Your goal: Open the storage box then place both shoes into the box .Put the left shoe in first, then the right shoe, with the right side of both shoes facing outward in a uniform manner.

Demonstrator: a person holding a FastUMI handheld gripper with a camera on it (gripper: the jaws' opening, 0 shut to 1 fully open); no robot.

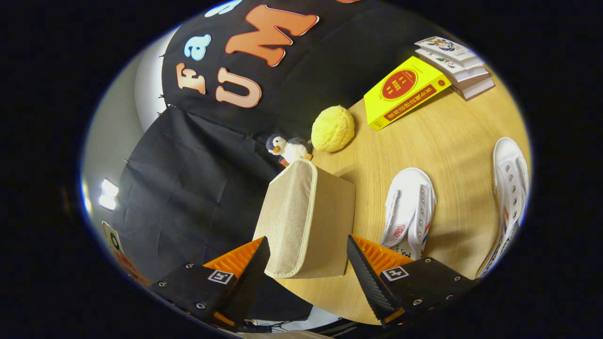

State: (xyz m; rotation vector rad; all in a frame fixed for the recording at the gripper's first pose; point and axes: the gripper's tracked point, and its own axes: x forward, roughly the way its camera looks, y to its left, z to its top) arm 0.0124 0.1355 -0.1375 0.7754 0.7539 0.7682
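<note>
The gripper point(308, 261) is hanging with its fingers spread wide, gripping nothing, while the near end of the box point(306, 219) is sitting in the gap between them, and contact with either finger cannot be determined. The box is standing closed on the table point(452, 141), its lid edged in pale piping, with 2 white shoes point(409, 207) point(509, 188) lying apart from it beyond the right finger, soles down. Beyond the box a penguin toy point(288, 148) and a yellow ball point(332, 128) are resting near the wall, and a yellow book point(404, 92) is lying beside 3 stacked books point(454, 63).
</note>
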